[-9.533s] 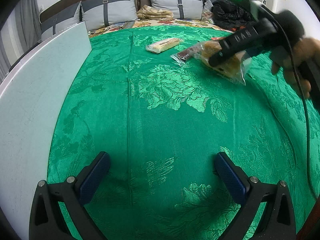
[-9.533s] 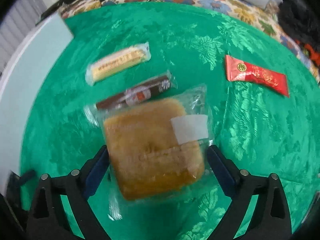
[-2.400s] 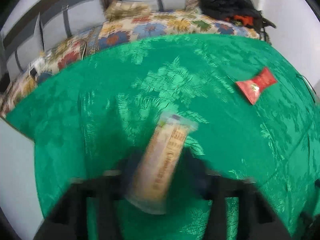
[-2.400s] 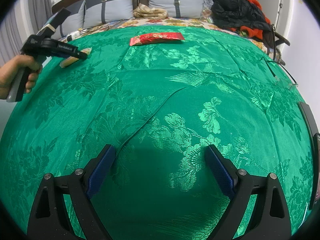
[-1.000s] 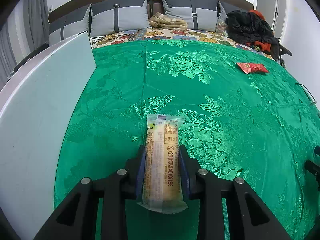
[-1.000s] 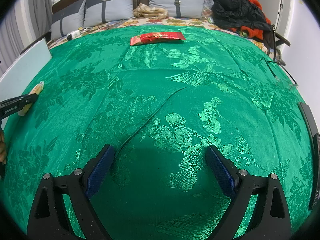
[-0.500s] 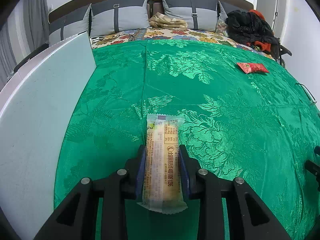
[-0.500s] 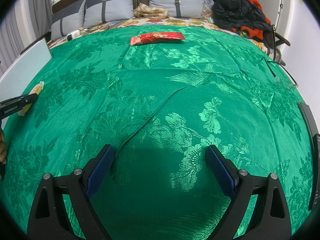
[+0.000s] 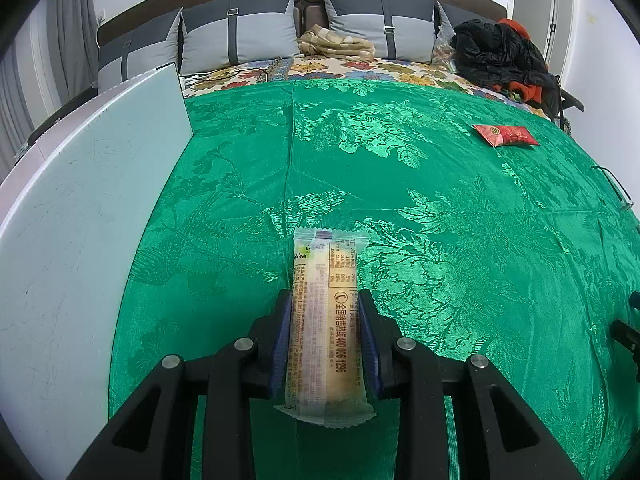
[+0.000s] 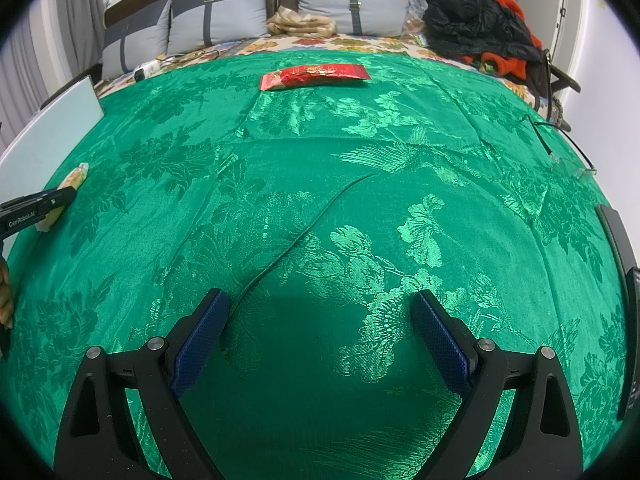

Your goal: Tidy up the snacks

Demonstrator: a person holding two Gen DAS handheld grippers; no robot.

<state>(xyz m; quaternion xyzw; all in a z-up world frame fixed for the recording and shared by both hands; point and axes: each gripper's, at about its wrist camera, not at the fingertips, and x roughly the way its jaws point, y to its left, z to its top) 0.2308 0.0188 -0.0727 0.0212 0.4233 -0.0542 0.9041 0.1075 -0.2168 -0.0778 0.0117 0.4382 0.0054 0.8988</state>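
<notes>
A long pale-yellow snack bar in a clear printed wrapper (image 9: 326, 312) lies lengthwise between the blue pads of my left gripper (image 9: 325, 300), which is shut on it over the green cloth (image 9: 440, 240). The right wrist view shows the same bar (image 10: 68, 190) at the far left in the left gripper (image 10: 66, 196). A red snack packet (image 9: 506, 135) lies far off at the right; in the right wrist view the red packet (image 10: 314, 76) is at the far middle. My right gripper (image 10: 320, 312) stands open over bare cloth, nothing between its fingers.
A white board (image 9: 80, 220) lies along the left edge of the green cloth. Grey pillows (image 9: 240, 36), a folded beige cloth (image 9: 336, 44) and a black and orange heap of clothing (image 9: 504, 56) sit at the back. A thin cable (image 10: 560, 148) lies at right.
Nothing has moved over the last second. About two seconds back the left gripper was still swinging with the bar in it.
</notes>
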